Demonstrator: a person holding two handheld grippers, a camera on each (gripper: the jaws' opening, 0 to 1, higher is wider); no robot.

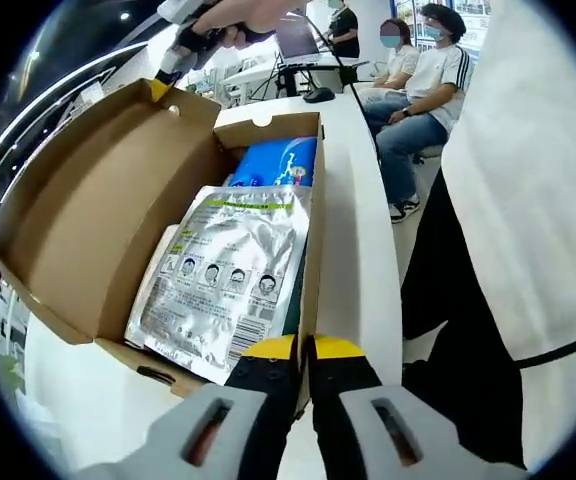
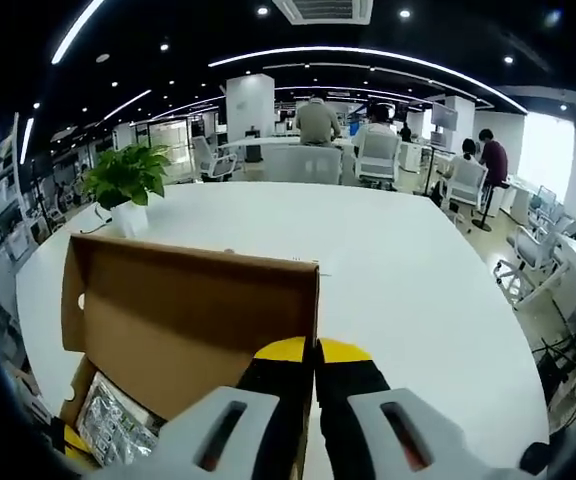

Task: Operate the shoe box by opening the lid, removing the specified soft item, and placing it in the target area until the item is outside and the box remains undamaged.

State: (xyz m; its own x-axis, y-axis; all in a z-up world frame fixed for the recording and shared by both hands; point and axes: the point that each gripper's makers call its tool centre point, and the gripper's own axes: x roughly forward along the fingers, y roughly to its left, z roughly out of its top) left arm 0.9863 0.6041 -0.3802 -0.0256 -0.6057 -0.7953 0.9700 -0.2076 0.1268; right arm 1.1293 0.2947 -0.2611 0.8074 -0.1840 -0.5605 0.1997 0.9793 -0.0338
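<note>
The brown cardboard shoe box (image 1: 316,230) lies open on a white table (image 1: 353,250), its lid (image 1: 98,200) swung back to the left. Inside lies a silver foil packet (image 1: 228,275) printed with small faces, and a blue packet (image 1: 278,160) sits behind it. My left gripper (image 1: 306,350) is shut on the box's near side wall. My right gripper (image 1: 163,85) enters at the top left, held by a hand, and pinches the lid's far corner. In the right gripper view the right gripper (image 2: 315,350) is shut on the lid's edge (image 2: 198,310), with the silver packet (image 2: 113,425) below.
A person in white stands close on the right (image 1: 528,200). Seated people (image 1: 428,90) and chairs are beyond the table's far end. A potted plant (image 2: 128,180) stands on the table behind the lid. The white tabletop (image 2: 408,270) stretches wide beyond the box.
</note>
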